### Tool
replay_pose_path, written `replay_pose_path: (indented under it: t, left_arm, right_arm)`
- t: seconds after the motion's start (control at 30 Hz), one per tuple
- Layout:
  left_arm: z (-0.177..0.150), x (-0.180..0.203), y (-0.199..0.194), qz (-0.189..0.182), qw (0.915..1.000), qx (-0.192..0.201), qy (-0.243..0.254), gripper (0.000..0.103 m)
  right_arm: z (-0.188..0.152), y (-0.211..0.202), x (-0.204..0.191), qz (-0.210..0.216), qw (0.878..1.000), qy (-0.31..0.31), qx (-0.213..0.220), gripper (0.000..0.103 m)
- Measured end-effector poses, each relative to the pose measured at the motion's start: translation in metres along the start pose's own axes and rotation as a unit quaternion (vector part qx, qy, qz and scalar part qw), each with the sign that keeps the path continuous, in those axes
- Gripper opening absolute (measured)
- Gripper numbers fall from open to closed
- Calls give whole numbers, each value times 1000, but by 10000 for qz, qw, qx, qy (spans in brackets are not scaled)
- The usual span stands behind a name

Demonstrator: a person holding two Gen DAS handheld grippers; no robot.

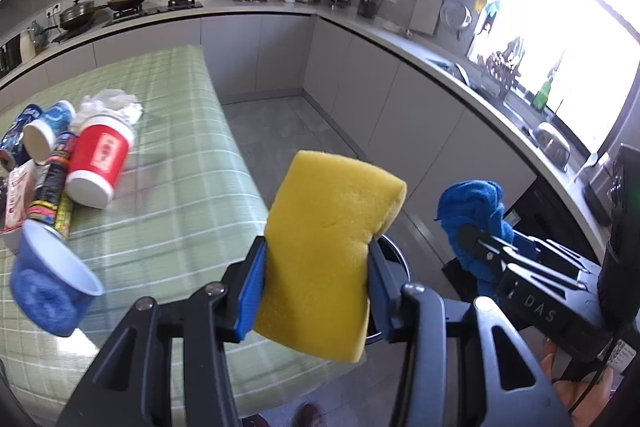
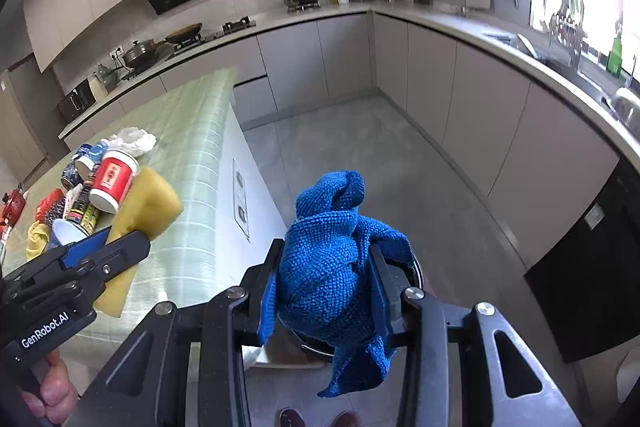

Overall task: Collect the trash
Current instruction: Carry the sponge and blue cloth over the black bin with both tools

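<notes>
My left gripper (image 1: pixel 316 275) is shut on a yellow sponge (image 1: pixel 332 243) and holds it past the table's right edge, above a round bin whose rim (image 1: pixel 394 255) shows behind it. My right gripper (image 2: pixel 326 291) is shut on a crumpled blue cloth (image 2: pixel 332 259) held over the same bin (image 2: pixel 416 267). In the left wrist view the cloth (image 1: pixel 474 211) and right gripper sit to the right. In the right wrist view the sponge (image 2: pixel 154 205) and left gripper sit at left.
The table with a green checked cloth (image 1: pixel 172 187) holds a pile of trash at its left: a red cup (image 1: pixel 102 163), a blue cup (image 1: pixel 52 283), white crumpled paper (image 1: pixel 112 103), cans and wrappers. Kitchen counters (image 2: pixel 500 31) run along the back and right. Grey floor (image 2: pixel 360 155) lies between.
</notes>
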State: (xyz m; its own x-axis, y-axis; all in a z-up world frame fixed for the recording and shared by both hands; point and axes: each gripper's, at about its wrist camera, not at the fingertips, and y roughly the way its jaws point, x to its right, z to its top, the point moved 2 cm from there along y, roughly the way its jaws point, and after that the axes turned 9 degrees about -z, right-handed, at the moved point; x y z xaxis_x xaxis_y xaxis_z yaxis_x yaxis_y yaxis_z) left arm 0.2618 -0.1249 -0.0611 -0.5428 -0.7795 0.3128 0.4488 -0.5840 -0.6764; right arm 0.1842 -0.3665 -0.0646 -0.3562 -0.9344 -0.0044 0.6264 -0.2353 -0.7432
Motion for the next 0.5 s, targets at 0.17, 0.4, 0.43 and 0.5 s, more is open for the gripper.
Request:
replay_pose_path:
  t: [0.17,0.4,0.43,0.5]
  left_arm:
    - [4,17,25,53,9999,-101,-89,48]
    - [6,29,66,227,9985,-343,-355,50]
    - [5,30,71,253,9982,-389,-367,50]
    - [3,32,82,288,9974,-502,-433,53]
  right_arm:
    - [3,29,12,180,9996,-133,-181,41]
    - [3,69,29,474,9968,-418,-496,41]
    - [2,75,30,509,9961,-449,-558,41]
    - [0,88,33,645,9945,-455,-687,43]
